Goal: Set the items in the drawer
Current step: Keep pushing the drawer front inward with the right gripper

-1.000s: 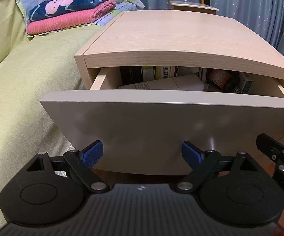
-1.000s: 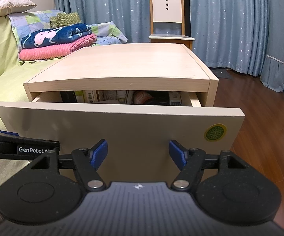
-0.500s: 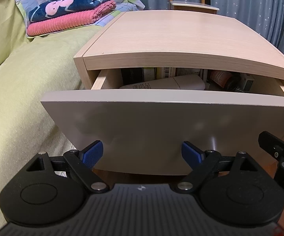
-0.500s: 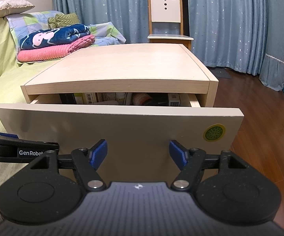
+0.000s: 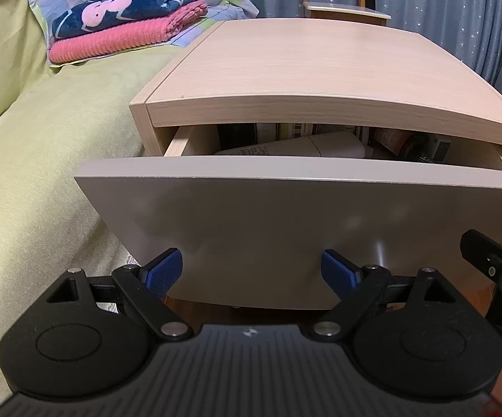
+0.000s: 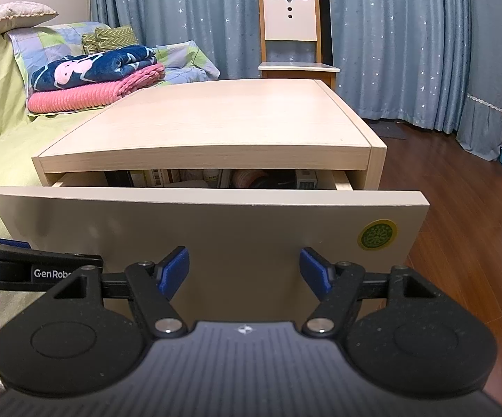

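Observation:
A light wood nightstand (image 5: 303, 80) (image 6: 223, 121) has its drawer (image 5: 303, 222) (image 6: 209, 229) partly pulled out. Inside lie a white tube (image 5: 296, 146), boxes and other small items, mostly hidden under the top. My left gripper (image 5: 252, 271) is open and empty, close in front of the drawer's lower left face. My right gripper (image 6: 244, 271) is open and empty too, before the drawer's lower middle. Each gripper shows at the edge of the other's view.
A bed with a yellow-green cover (image 5: 35, 160) lies left of the nightstand, with folded pink and navy blankets (image 6: 91, 80) on it. A wooden chair (image 6: 292, 34) and blue curtains (image 6: 407, 34) stand behind. Wood floor (image 6: 466, 208) extends to the right.
The drawer gap looks slightly narrower than one second ago. Both grippers have barely shifted and stay open.

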`<state>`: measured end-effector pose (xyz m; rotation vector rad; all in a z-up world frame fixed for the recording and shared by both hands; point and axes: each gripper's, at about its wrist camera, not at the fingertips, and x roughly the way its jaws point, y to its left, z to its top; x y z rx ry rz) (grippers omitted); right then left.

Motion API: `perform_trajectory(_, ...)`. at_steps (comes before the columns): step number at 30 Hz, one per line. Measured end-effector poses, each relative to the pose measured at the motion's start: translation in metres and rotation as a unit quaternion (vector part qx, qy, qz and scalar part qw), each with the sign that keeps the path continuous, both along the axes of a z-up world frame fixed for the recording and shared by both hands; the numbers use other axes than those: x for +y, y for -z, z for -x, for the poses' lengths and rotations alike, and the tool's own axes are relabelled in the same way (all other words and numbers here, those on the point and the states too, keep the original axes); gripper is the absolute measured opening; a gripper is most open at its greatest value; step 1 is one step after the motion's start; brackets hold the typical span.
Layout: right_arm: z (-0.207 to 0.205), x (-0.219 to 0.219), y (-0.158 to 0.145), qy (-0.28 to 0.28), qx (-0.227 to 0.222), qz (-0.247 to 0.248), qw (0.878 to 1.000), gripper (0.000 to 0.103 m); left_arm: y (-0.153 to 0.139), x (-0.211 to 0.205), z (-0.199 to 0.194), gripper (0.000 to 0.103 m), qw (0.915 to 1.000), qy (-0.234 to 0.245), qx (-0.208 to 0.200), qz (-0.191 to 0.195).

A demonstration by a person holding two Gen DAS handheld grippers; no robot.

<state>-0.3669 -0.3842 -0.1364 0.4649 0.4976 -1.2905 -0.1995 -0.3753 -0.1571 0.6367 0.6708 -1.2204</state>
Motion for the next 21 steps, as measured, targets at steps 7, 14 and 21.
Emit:
perform_trajectory(7, -0.0007, -0.0022, -0.0002, 0.002, -0.001, 0.001, 1.000, 0.068, 0.0004, -0.0020, -0.0003, 0.089, 1.0000, -0.001, 0.002, 0.000)
perform_trajectory(14, -0.0013, -0.0045, -0.0005, 0.004, -0.002, 0.001, 1.000, 0.069, 0.0007, -0.0048, -0.0012, 0.089, 1.0000, -0.003, 0.004, -0.001)
perform_trajectory(21, -0.0013, -0.0066, -0.0011, 0.005, -0.001, 0.002, 1.000, 0.070, 0.0011, -0.0070, -0.0017, 0.089, 1.0000, -0.003, 0.005, -0.001)
